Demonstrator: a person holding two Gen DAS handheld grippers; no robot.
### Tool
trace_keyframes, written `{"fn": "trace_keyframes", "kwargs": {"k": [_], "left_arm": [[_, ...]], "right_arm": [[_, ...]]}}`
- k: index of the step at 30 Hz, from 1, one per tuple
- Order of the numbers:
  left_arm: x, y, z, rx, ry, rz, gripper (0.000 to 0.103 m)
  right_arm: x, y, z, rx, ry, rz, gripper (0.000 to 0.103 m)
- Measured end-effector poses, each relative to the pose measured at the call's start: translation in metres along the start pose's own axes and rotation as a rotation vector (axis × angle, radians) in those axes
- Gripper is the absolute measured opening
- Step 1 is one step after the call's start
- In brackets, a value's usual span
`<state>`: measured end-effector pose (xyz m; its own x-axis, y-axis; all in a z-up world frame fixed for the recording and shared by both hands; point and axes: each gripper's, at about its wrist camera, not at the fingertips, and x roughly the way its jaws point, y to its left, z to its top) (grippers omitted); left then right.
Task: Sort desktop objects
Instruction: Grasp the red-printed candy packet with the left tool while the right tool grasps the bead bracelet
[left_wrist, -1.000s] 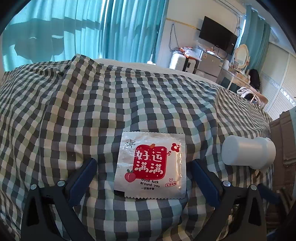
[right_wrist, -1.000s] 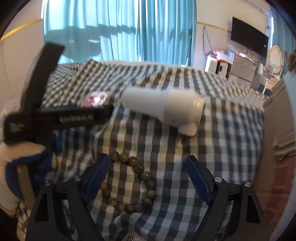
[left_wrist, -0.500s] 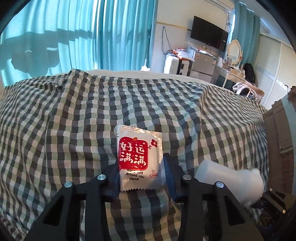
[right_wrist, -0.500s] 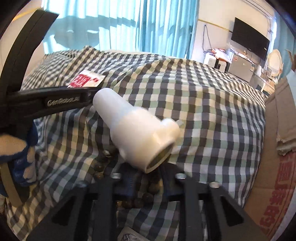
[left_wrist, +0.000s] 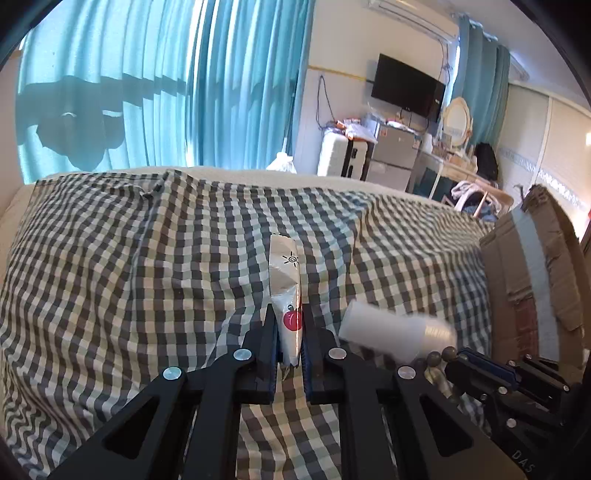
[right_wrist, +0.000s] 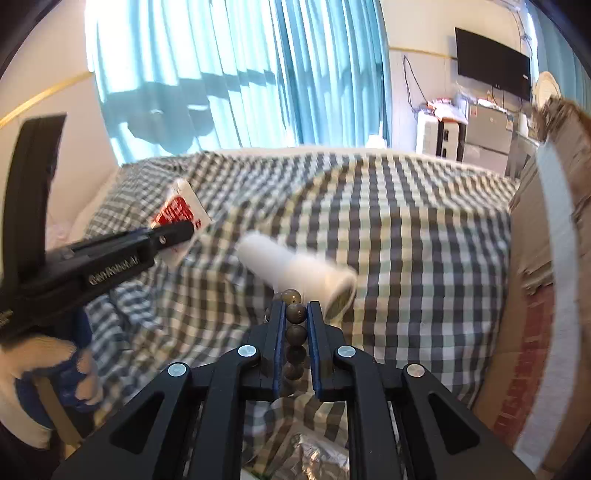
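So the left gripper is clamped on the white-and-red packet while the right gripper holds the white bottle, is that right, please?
Not quite: the right gripper is clamped on the bead bracelet, not the white bottle, which lies loose on the checked cloth, as the right wrist view shows. The left gripper does hold the packet.

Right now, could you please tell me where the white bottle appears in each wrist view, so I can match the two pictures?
Left wrist view: the white bottle shows blurred at lower right, right of the left tool, which is shut on the sachet.
Right wrist view: the white bottle is near the centre, just beyond the right tool, which is shut on the bead bracelet.
Shared landmark: the wall television, upper right in both.
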<state>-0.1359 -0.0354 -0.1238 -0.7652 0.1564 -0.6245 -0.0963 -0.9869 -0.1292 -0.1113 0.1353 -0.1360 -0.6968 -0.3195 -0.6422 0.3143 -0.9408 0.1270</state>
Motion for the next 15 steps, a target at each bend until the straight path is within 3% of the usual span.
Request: {"fn": "trace_keyframes", "kwargs": {"k": [8, 15], "left_arm": [[-0.058, -0.009, 0.006, 0.026, -0.090, 0.012, 0.010], [-0.119, -0.032, 0.013, 0.052, -0.224, 0.068, 0.010]], "right_arm": [[-0.050, 0.005, 0.013, 0.025, -0.113, 0.001, 0.011], [-0.106, 0.017, 0.019, 0.008, -0.222, 0.000, 0.011]]}}
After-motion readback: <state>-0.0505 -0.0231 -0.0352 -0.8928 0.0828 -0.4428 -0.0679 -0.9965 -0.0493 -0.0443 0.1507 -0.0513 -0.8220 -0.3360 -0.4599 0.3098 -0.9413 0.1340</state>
